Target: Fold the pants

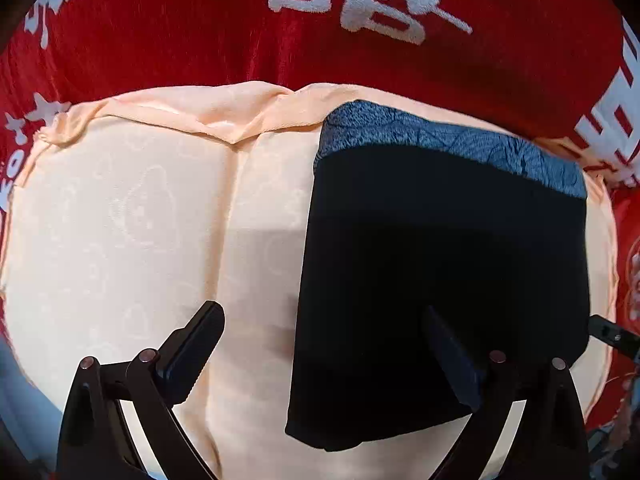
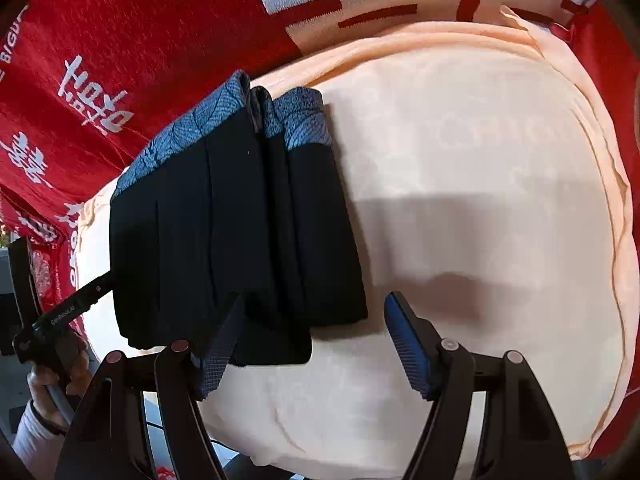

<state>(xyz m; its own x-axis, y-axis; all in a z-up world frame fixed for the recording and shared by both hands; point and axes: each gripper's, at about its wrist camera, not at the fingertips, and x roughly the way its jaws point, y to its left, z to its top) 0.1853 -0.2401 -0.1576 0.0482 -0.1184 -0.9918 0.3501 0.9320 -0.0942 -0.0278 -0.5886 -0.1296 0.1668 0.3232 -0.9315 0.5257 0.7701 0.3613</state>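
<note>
Your pants [image 2: 236,224] lie folded into a compact stack on the peach cushion [image 2: 480,184], at ten o'clock from the right gripper [image 2: 316,344]. Both it and the left gripper [image 1: 320,344] stand spread, pinching nothing. The folding looks finished; next, tidy the stack's edges or withdraw.

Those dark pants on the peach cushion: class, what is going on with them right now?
A person holding a tool in each hand is folding pants. The black pants, with a blue patterned waistband, lie folded into a compact stack on the peach cushion, which rests on a red blanket. The left tool and the right tool both stand open above the stack's near edge, gripping nothing.
</note>
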